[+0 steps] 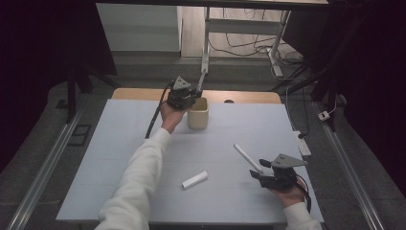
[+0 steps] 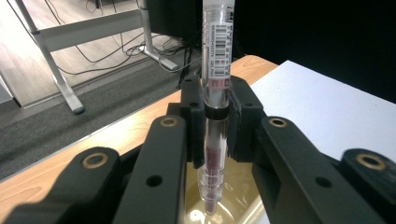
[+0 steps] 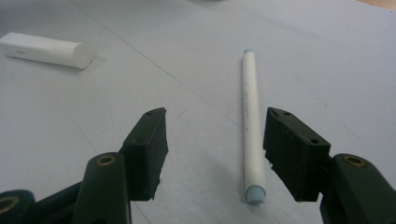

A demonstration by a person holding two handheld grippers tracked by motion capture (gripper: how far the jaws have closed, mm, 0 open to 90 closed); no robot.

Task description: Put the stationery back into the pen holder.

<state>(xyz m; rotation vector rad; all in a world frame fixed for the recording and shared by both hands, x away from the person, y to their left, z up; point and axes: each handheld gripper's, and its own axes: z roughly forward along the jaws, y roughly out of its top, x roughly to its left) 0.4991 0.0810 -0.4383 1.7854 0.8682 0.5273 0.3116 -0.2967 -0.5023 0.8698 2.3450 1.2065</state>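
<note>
My left gripper (image 2: 215,116) is shut on a clear pen (image 2: 217,70) with a barcode label and a dark band. The pen stands upright, its lower tip inside a beige cup (image 2: 243,205). From above, that gripper (image 1: 191,98) sits at the left rim of the cup (image 1: 197,115) near the table's far edge. My right gripper (image 1: 256,173) rests at the front right, open, with nothing between its fingers. A white pen (image 3: 251,121) with pale blue ends lies on the mat just inside the right-hand jaw, apart from it; the same pen (image 1: 247,158) shows in the high view.
A short white cylinder (image 1: 195,179) lies near the front middle of the pale blue mat (image 1: 119,158), left of the right gripper (image 3: 215,149); the same cylinder (image 3: 46,49) appears far left. A wooden table edge (image 1: 139,93) runs behind the mat. Beyond it stand desk legs and cables.
</note>
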